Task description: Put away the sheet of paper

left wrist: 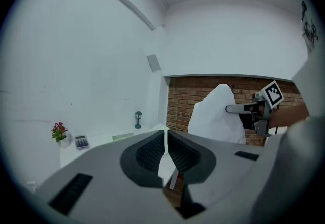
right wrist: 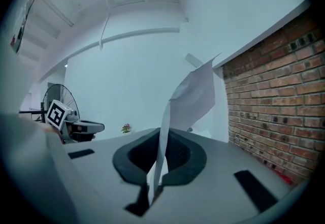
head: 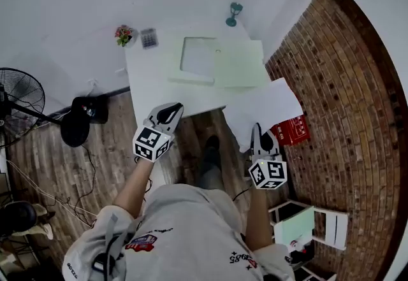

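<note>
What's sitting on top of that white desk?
A flower pot, a calculator, a small lamp and a green folder. The held paper hides the desk's near right corner.

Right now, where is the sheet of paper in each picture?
Head view: the sheet of paper is right of centre, pinched by the right gripper.
Left gripper view: right of centre, in front of the brick wall.
Right gripper view: in the centre, rising from between the jaws.
Shared landmark: the brick wall, at the right in the head view and the right gripper view.
</note>
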Action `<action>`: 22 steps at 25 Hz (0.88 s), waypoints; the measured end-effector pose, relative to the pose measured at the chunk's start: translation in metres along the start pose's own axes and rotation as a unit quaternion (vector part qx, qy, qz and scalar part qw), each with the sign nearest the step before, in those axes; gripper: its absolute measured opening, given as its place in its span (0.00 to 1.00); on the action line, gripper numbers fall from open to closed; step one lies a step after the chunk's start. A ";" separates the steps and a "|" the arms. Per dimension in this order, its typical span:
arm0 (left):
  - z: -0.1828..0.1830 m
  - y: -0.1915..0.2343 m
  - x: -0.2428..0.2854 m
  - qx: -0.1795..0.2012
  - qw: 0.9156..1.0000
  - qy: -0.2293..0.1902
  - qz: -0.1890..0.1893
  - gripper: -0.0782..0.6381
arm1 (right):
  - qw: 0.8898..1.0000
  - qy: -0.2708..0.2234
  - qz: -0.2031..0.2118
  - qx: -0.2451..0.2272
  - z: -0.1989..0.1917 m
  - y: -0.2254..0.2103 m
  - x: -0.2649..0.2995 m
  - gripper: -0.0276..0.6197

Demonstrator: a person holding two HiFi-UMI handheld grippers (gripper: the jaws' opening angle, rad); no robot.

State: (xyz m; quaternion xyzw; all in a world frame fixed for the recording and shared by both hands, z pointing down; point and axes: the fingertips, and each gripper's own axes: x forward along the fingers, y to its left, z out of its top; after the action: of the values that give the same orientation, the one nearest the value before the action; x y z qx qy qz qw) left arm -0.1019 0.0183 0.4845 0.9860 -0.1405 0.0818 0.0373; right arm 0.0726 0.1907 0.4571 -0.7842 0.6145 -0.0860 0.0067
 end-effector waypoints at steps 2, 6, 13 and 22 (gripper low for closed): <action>0.005 0.013 0.017 -0.002 1.000 -0.002 0.018 0.16 | 1.000 0.004 0.022 -0.002 0.004 -0.012 0.031 0.04; 0.020 0.042 0.058 -0.003 0.998 -0.006 0.056 0.16 | 0.998 0.014 0.067 -0.005 0.014 -0.039 0.099 0.04; 0.051 0.098 0.126 -0.016 0.991 -0.006 0.135 0.16 | 0.988 0.035 0.153 -0.013 0.045 -0.080 0.225 0.04; 0.065 0.145 0.169 -0.015 0.978 0.010 0.210 0.16 | 0.972 0.039 0.233 -0.008 0.061 -0.101 0.337 0.04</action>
State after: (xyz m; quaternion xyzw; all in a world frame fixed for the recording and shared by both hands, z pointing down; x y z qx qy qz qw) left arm 0.0267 -0.1721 0.4567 0.9330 -0.3453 0.0951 0.0353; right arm 0.2563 -0.1150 0.4515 -0.6157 0.7806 -0.1079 -0.0032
